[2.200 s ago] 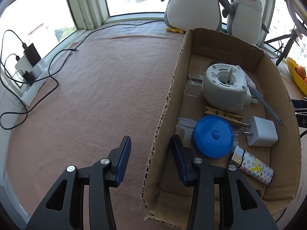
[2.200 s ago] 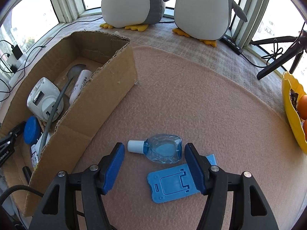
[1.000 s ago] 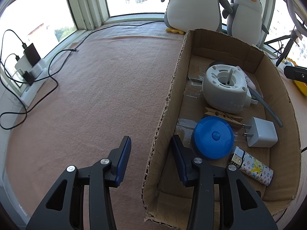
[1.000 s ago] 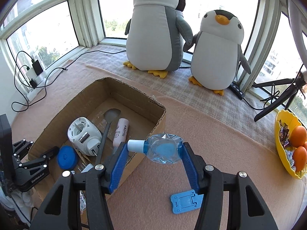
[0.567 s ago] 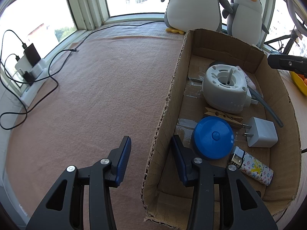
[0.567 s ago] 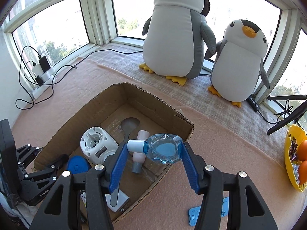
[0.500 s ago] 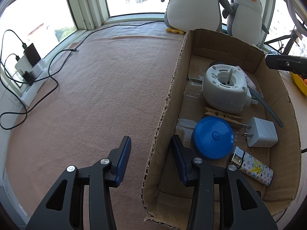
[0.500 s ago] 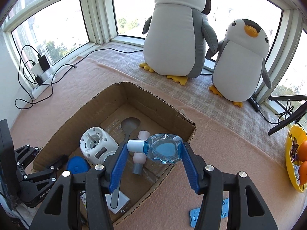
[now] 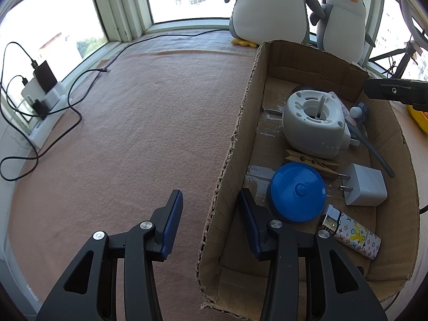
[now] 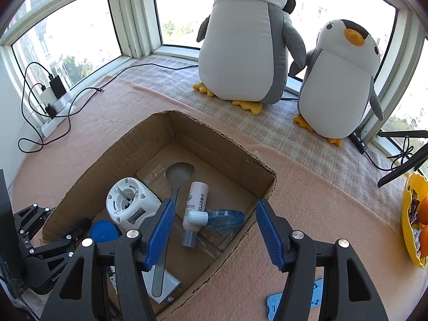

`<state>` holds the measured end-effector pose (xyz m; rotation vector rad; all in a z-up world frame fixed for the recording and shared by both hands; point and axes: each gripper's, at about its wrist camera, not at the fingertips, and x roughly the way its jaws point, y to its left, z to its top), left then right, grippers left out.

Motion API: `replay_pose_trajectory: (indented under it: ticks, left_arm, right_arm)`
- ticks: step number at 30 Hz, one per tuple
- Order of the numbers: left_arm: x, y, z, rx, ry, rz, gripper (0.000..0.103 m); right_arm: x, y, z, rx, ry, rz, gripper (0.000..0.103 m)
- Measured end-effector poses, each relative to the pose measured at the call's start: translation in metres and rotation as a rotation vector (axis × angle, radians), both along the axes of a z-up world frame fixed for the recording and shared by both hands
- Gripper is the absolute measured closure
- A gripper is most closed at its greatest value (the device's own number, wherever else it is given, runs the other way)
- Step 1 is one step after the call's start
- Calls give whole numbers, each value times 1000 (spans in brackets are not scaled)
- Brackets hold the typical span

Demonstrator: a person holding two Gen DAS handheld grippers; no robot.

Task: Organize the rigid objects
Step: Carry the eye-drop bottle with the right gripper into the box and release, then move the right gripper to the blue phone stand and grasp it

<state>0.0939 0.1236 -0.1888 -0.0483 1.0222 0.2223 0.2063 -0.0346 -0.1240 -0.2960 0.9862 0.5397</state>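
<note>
My right gripper is open above the cardboard box. The clear blue bottle with a white cap lies inside the box, beside a pink tube and a grey spoon. It also shows in the left wrist view. My left gripper is open, its jaws astride the box's left wall. The box also holds a white round device, a blue disc, a white charger, a clothespin and a patterned lighter.
A blue plastic stand lies on the pink mat right of the box. Two plush penguins stand at the window. A yellow fruit bowl sits at the right. A power strip with cables lies at the left.
My right gripper carried the blue bottle over the box, then opened; the bottle now lies inside the box. The left gripper has not moved.
</note>
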Motion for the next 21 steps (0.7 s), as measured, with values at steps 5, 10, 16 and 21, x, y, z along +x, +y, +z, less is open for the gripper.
replay_pose_trajectory:
  ticks: [5,10,16,21]
  left_arm:
    - [1,1,1,-1,-1,1,60]
    - [0,1,1,0,-1,1,60]
    - [1,1,1,-2,0,-2,60]
    - [2,1,1,-7,2,-16,60]
  right_arm:
    - [-1,0,1,-1,-2,3,39]
    - [-3,-3,2,2,-1,-4,39]
    - [-10,-12,13,4,-11,-28,39]
    - [-21,-27,35,16,-31,-73,39]
